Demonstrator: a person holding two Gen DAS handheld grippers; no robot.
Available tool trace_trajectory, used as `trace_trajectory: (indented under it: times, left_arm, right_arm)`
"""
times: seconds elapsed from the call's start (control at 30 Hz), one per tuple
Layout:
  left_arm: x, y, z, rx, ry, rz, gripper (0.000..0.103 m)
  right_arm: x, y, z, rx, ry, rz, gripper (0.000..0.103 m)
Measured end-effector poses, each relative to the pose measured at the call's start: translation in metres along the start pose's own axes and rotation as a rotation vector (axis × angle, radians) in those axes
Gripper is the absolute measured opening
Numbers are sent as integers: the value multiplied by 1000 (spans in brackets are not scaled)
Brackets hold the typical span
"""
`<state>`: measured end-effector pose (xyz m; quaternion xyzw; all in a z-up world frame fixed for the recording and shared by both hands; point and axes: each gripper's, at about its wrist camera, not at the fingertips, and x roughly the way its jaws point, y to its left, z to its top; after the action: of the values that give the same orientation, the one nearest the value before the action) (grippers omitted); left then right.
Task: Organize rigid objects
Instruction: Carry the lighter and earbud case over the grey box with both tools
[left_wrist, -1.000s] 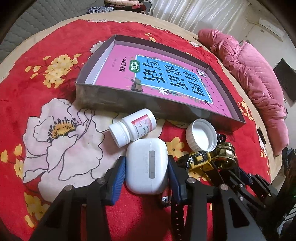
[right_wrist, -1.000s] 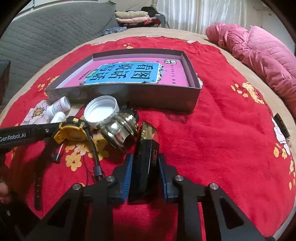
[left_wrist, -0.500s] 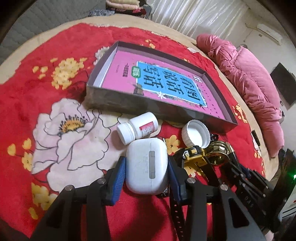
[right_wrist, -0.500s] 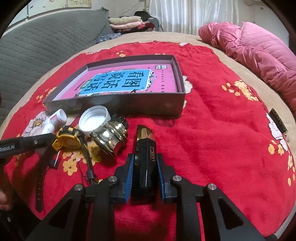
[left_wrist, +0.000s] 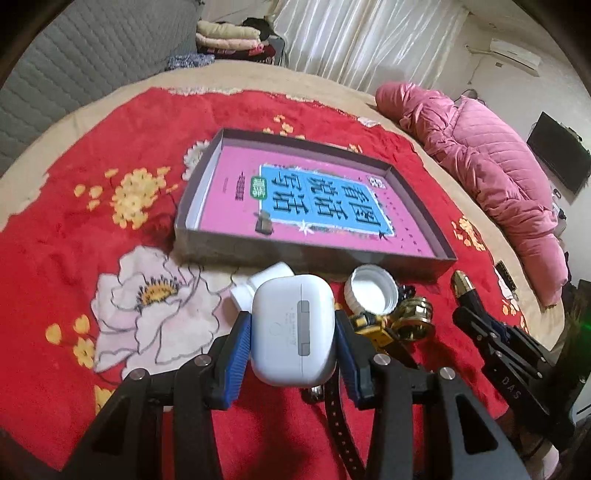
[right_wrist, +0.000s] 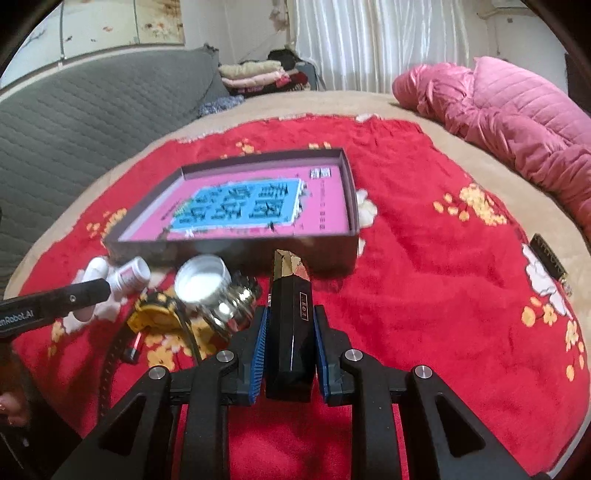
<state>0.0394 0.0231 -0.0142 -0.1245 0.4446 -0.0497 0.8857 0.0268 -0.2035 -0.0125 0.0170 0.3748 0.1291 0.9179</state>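
The left tool (left_wrist: 293, 341) is clamped on a white earbud case (left_wrist: 294, 328), and the right tool (right_wrist: 289, 350) is clamped on a black-and-gold lighter (right_wrist: 290, 317), both held above the red floral blanket (right_wrist: 424, 295) on the bed. Just beyond them, toward the bed's middle, lies a shallow grey box (left_wrist: 236, 253) holding a pink book (left_wrist: 321, 201). A white pill bottle (right_wrist: 129, 275), a white cap (left_wrist: 371, 293), a yellow watch (right_wrist: 157, 314) and a brass piece (left_wrist: 413, 319) cluster along the box's near wall.

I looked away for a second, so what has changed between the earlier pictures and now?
Both grippers have lifted their loads off the red blanket: the left gripper raises the white earbud case, the right gripper the black-and-gold lighter. Both grips are unchanged. The box, pill bottle, white cap and watch stayed put.
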Motion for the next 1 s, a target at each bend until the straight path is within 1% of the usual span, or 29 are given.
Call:
trace_trajectory:
  times: [0.13, 0.3, 0.53, 0.73, 1.0]
  left_arm:
    - [1, -5, 10, 23, -30, 10, 44]
    - [3, -6, 18, 36, -49, 26, 44]
    - [14, -4, 34, 35, -55, 46, 44]
    - [25, 3, 49, 2, -60, 52, 44]
    - [38, 9, 61, -8, -50, 77, 44]
  right_arm:
    - [-3, 3, 8, 5, -42, 12, 23]
    - [-2, 2, 19, 16, -77, 15, 23]
    - [10, -2, 36, 45, -109, 16, 23]
    - [26, -2, 50, 46, -124, 15, 23]
    - [43, 2, 60, 19, -123, 28, 23]
